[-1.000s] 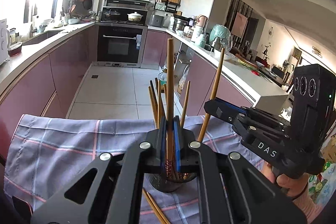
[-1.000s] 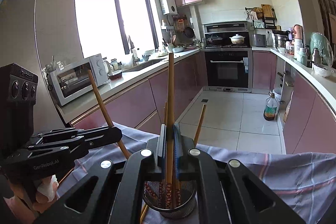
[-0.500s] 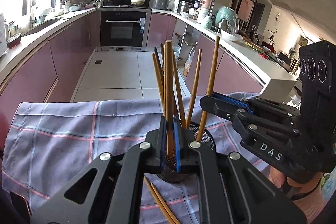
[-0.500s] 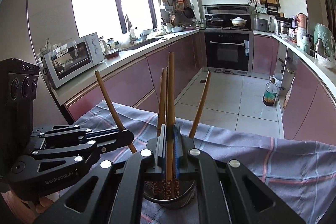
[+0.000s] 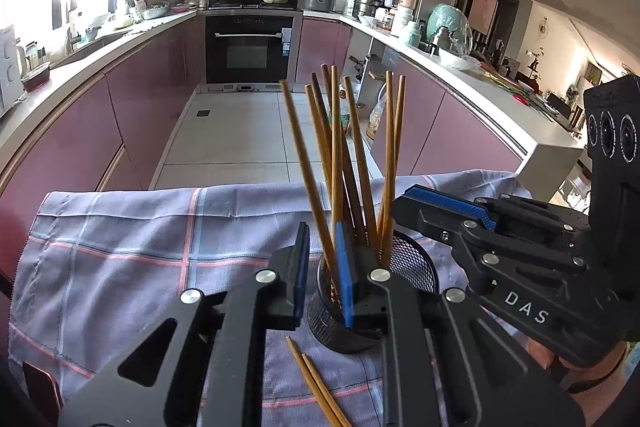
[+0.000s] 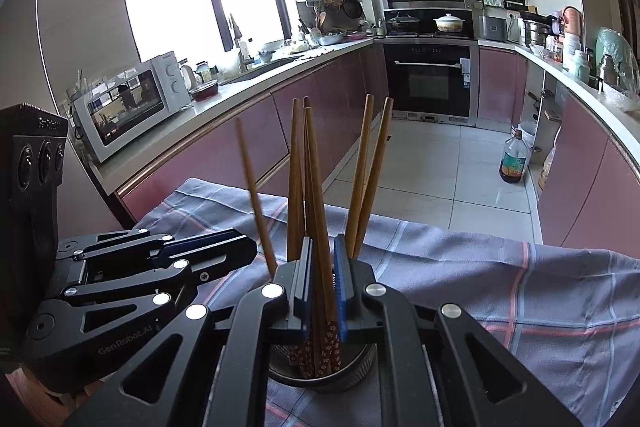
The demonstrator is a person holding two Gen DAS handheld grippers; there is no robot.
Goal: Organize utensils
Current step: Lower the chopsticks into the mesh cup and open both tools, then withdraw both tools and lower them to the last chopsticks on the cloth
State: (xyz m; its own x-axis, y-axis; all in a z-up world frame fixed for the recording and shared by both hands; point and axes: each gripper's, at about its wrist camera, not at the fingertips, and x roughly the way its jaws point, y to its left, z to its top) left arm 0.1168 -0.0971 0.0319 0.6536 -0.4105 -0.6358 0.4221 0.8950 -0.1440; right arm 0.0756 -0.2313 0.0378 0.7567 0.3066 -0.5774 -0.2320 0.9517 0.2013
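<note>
A black mesh holder (image 5: 408, 263) stands on the checked cloth (image 5: 140, 239) and holds several wooden chopsticks (image 5: 340, 155). My left gripper (image 5: 322, 275) is open just above the holder's rim, with one chopstick leaning free between its jaws. My right gripper (image 6: 322, 287) is open over the same holder (image 6: 320, 375), and loose chopsticks (image 6: 316, 195) stand between its jaws. Each gripper shows in the other's view: the right one (image 5: 440, 211) beside the holder, the left one (image 6: 224, 247) at the left. Two more chopsticks (image 5: 316, 383) lie on the cloth in front of the holder.
The cloth covers a table whose far edge (image 6: 440, 227) drops to the tiled kitchen floor (image 5: 240, 131). Pink cabinets and counters run along both sides, with a microwave (image 6: 128, 103) on the left counter and an oven (image 5: 252, 51) at the back.
Both grippers came down to the holder and opened. The chopstick each was holding now stands loose in the holder with the others.
</note>
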